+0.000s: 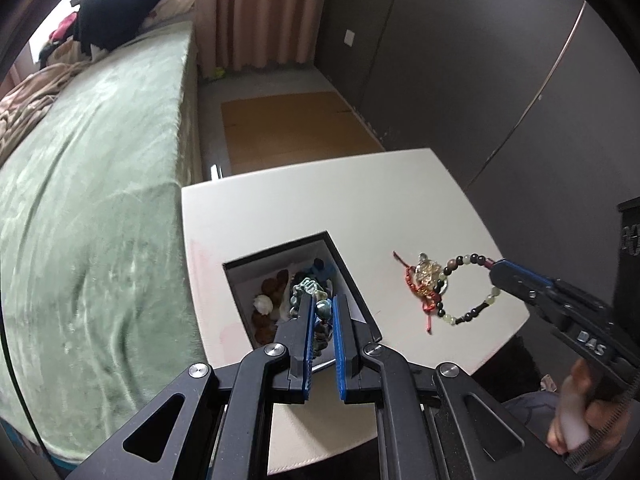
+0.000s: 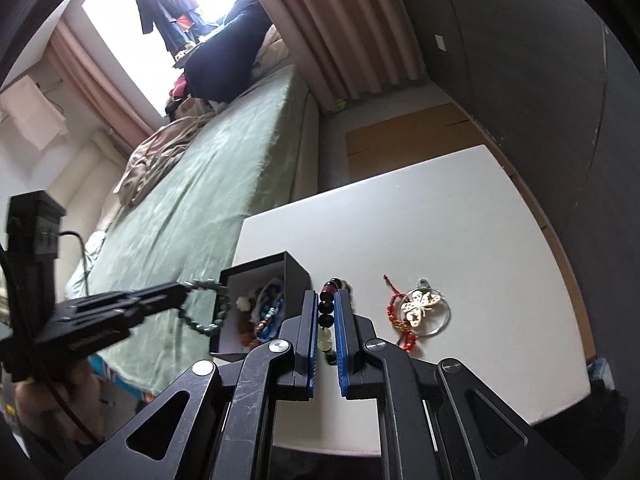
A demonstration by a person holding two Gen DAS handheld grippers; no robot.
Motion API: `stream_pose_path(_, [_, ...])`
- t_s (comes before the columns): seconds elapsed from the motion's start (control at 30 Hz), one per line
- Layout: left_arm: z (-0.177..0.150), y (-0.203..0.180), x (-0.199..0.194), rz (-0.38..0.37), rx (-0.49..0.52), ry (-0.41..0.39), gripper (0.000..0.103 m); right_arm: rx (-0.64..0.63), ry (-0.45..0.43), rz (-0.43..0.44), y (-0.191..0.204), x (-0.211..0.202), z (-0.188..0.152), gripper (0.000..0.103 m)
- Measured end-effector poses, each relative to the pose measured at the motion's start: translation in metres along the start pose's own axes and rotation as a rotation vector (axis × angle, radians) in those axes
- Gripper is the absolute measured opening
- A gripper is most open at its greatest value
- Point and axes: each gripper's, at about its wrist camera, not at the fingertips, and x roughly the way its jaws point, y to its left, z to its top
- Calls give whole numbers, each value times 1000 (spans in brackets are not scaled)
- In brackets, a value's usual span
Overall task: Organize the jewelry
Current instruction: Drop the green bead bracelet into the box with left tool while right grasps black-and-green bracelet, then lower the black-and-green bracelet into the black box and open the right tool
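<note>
A black box [image 1: 352,280] with a white lining sits on the white table [image 1: 320,200] and holds several bead pieces. My left gripper [image 1: 323,304] is shut on a green bead bracelet [image 1: 310,290] and holds it over the box; the bracelet also shows in the right wrist view [image 2: 212,312]. My right gripper [image 2: 329,300] is shut on a dark and pale bead bracelet [image 1: 472,308], lifted at the table's right side. A red cord charm with a pale butterfly pendant [image 2: 420,308] lies on the table.
A bed with a green cover [image 1: 100,200] runs along the table's left side. A brown mat [image 1: 296,128] lies on the floor beyond the table. A dark wall [image 1: 500,80] stands to the right.
</note>
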Motion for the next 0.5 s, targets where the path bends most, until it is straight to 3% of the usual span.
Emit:
stream_pose_path(0.1, [2, -1, 13, -32, -16, 22, 9, 2, 8, 11, 3, 4, 0, 9])
stream_pose_path(0.17, [4, -3, 21, -92, -17, 56, 12, -4, 9, 11, 4, 3, -2, 9])
stream_pose_path(0.23, [4, -5, 30, -107, -16, 98, 25, -10, 10, 17, 6, 5, -1, 9])
stream_pose_path(0.3, [3, -2, 30, -105, -26, 94, 50, -15, 14, 20, 8, 6, -1, 9])
stream_pose_path(0.5, [2, 23, 18, -94, -95, 58, 54, -23, 16, 61, 17, 7, -1, 9])
